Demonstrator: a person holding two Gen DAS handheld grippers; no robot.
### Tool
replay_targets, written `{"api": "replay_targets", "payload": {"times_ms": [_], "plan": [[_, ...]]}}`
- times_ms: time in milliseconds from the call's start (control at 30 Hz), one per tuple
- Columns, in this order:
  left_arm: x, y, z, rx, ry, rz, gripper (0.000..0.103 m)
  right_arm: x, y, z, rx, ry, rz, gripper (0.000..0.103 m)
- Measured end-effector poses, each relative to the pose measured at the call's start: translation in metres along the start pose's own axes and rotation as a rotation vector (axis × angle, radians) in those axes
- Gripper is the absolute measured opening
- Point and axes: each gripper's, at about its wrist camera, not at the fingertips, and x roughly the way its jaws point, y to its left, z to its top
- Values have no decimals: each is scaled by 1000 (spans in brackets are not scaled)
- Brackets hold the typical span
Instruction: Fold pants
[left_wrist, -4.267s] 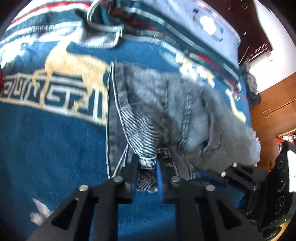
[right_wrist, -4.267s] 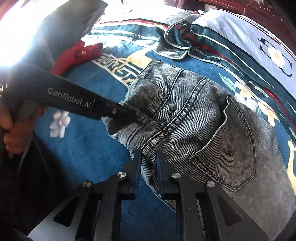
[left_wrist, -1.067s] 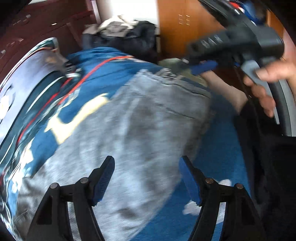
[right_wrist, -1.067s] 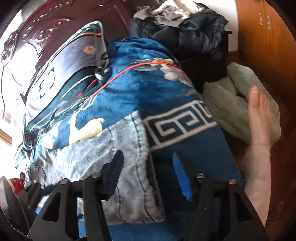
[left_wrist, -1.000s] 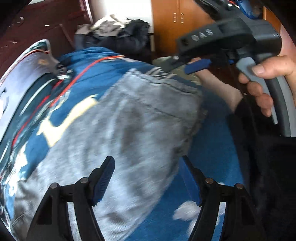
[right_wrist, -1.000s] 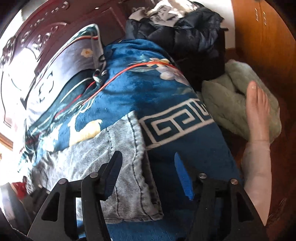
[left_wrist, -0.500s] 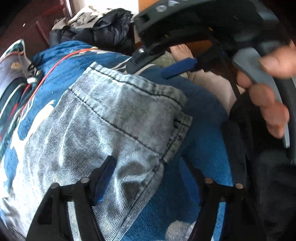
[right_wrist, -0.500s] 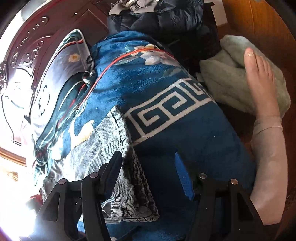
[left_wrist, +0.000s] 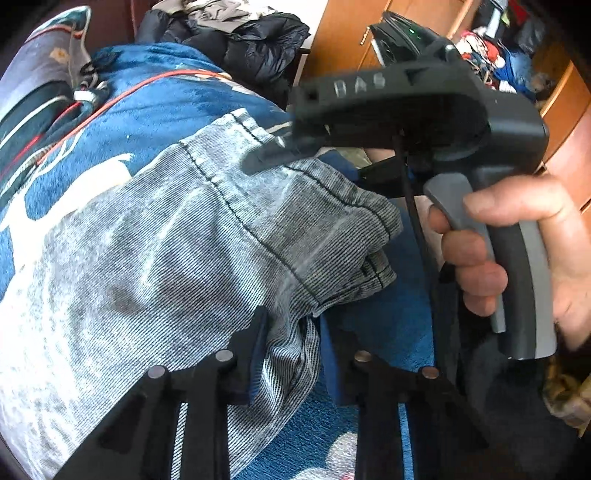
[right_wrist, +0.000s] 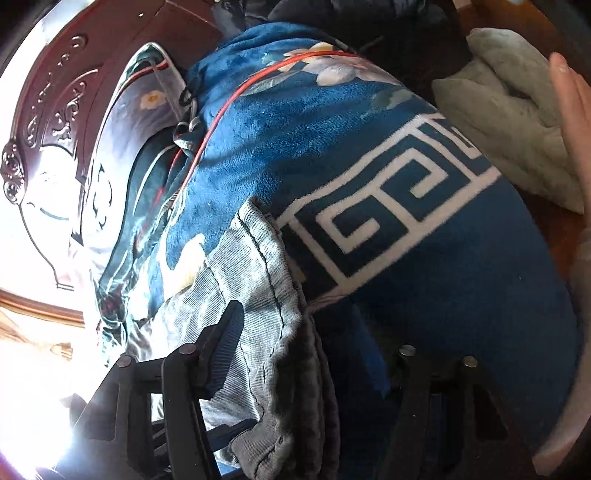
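Grey denim pants (left_wrist: 166, 240) lie flat on a blue patterned blanket (left_wrist: 373, 325), leg hems towards me. My left gripper (left_wrist: 293, 354) sits at the near hem corner. Its jaws are closing, and bunched denim fills the gap and touches both pads. In the right wrist view the far hem corner (right_wrist: 266, 266) runs between the fingers of my right gripper (right_wrist: 301, 350). Those jaws are closing too. The left pad (right_wrist: 225, 343) lies on the denim, while the right pad stands apart over the blanket (right_wrist: 443, 295). A hand (left_wrist: 517, 236) holds the right gripper's handle (left_wrist: 509, 155) above the hem.
A carved wooden headboard (right_wrist: 55, 110) and a striped pillow (right_wrist: 122, 155) lie at the far side of the bed. Beyond its end are a dark jacket pile (left_wrist: 251, 40), wooden cabinets (left_wrist: 340, 37), a grey-green cloth (right_wrist: 509, 122) on the floor and a bare foot (right_wrist: 572, 96).
Both grippers have sunk onto the hem corners and their jaws have narrowed. The left one, wide open a second ago, now has denim bunched between its pads.
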Motion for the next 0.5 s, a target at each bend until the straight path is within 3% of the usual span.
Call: {"api": "replay_targets", "payload": {"times_ms": [33, 67, 267, 500], "plan": [[-2, 2, -1, -13, 0, -10, 26, -1, 1, 0, -5, 0, -6, 23], [-4, 4, -1, -27, -2, -19, 25, -2, 1, -1, -4, 2, 16, 17], [-22, 9, -10, -82, -34, -59, 19, -19, 12, -4, 2, -54, 89, 12], [-47, 17, -23, -122, -84, -80, 17, -28, 55, -9, -103, -95, 63, 12]]}}
